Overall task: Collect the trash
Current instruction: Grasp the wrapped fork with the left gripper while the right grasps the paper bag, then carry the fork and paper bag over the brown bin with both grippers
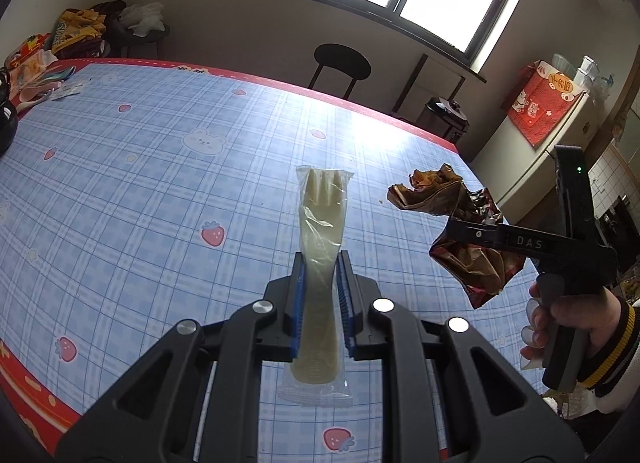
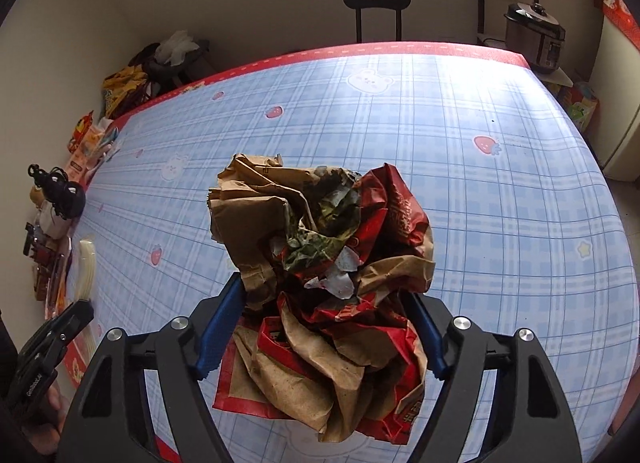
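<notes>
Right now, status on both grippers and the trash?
Left gripper shut on wrapped fork. Right gripper shut on crumpled bag. Both loads held above the table. Nothing in the way.

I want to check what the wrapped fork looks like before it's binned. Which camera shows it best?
The left wrist view: the wrapped fork sits centred, clamped by the left gripper, tines and clear sleeve plainly visible. The right wrist view shows only a pale sliver of it at the left edge, beside the crumpled paper bag.
</notes>
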`<state>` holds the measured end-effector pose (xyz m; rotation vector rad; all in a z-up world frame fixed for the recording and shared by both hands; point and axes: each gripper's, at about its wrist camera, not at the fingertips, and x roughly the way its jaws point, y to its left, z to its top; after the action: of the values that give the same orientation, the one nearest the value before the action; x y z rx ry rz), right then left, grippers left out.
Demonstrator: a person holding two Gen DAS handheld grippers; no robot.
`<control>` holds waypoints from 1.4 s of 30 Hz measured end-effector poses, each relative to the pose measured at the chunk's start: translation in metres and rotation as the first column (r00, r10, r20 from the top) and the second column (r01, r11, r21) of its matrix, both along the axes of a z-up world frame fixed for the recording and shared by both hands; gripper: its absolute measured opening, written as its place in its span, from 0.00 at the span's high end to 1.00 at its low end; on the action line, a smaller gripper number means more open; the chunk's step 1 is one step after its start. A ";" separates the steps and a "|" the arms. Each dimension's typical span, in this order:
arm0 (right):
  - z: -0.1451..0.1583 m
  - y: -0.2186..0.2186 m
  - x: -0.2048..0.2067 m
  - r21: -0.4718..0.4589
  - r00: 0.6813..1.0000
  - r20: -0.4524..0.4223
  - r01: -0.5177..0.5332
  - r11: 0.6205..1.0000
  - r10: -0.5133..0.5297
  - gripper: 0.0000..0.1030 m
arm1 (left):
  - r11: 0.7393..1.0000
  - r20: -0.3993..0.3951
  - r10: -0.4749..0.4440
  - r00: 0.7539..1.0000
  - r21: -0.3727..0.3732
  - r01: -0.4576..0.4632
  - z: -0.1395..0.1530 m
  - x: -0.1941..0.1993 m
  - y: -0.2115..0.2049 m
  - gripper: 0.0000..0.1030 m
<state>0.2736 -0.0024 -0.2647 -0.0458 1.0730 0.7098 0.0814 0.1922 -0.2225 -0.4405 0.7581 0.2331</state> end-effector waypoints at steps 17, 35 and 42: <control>0.079 -0.192 -0.023 0.087 0.939 0.243 0.227 0.970 -0.241 0.26 | 0.984 0.082 -0.165 0.983 0.081 0.158 0.074 0.011 -0.081 0.82; 0.086 -0.443 0.001 0.066 0.768 0.316 0.568 0.821 -0.557 0.25 | 0.892 0.165 -0.451 0.877 0.124 0.436 0.137 0.109 -0.265 0.82; 0.088 -0.471 0.034 0.066 0.758 0.327 0.577 0.814 -0.564 0.05 | 0.846 0.185 -0.533 0.826 0.137 0.515 0.147 0.144 -0.332 0.82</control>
<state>0.3071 -0.4733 -0.1764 0.1253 0.7107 0.1094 0.2254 -0.1396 -0.0758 -0.1603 0.6253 -0.3010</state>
